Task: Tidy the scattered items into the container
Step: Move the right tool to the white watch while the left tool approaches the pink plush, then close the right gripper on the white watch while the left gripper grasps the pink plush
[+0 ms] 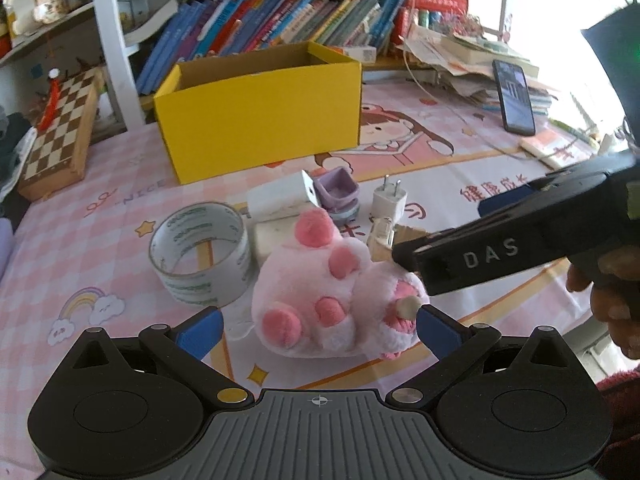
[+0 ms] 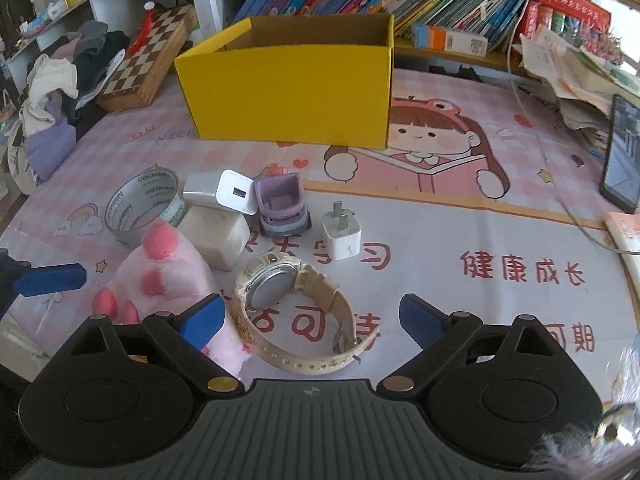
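Pink cartoon-print desk [image 2: 460,240]: left tongs [image 1: 318,326] gape around the plush paw [image 1: 320,300], gripping nothing; right tongs [image 2: 312,314] spread wide around the watch [image 2: 292,300]. Yellow box [image 2: 288,96] stands at twelve o'clock, beyond the clutter.

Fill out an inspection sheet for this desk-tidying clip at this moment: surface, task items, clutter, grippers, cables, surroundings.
Surface: pink cartoon desk mat, flat.
Job's things: yellow box open, inside hidden; plush paw, tape roll, watch, large charger, small charger, purple toy and beige block all out on the mat.
Clutter: phone propped up; paper pile.
Grippers: left gripper open around the plush paw; right gripper open around the watch.
Cables: one white cable across the mat's right side.
Surroundings: bookshelf, chessboard, heap of clothes.
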### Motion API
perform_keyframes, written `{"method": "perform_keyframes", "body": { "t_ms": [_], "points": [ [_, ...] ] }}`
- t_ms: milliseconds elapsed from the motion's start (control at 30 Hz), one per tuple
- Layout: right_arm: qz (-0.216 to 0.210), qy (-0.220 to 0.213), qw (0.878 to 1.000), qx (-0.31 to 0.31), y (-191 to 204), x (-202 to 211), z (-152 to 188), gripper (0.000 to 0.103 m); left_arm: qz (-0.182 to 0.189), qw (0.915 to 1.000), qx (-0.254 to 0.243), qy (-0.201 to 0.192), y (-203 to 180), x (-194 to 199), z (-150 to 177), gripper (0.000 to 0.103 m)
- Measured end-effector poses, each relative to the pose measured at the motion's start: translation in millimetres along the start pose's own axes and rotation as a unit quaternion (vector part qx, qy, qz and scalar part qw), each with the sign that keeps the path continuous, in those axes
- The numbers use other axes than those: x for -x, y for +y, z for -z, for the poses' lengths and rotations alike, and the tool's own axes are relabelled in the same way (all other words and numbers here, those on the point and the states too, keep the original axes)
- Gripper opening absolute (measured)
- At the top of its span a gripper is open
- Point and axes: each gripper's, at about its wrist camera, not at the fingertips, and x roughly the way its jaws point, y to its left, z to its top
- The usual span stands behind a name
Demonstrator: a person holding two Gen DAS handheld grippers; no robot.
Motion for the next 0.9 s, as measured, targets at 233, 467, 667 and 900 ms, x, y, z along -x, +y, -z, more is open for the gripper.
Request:
{"method": "perform_keyframes", "body": {
  "t_ms": [233, 467, 667, 900],
  "points": [
    [-0.017, 0.025, 0.999, -0.016, -8, -18, -5, 0.096, 0.010, 0.9997, -0.020, 0.008, -5, -11, -4, 0.103],
    [-0.035, 0.046, 0.998, -0.022, -11, -30, -10, 0.096, 0.019, 0.9994, -0.021, 0.018, -6, -21, -5, 0.103],
    [-0.043, 0.059, 0.997, -0.028, -13, -38, -11, 0.094, 0.020, 0.9993, -0.023, 0.019, -6, -24, -6, 0.103],
    [-0.052, 0.067, 0.996, -0.036, -16, -44, -11, 0.089, 0.016, 0.9992, -0.034, 0.012, -9, -26, -4, 0.103]
  ]
}}
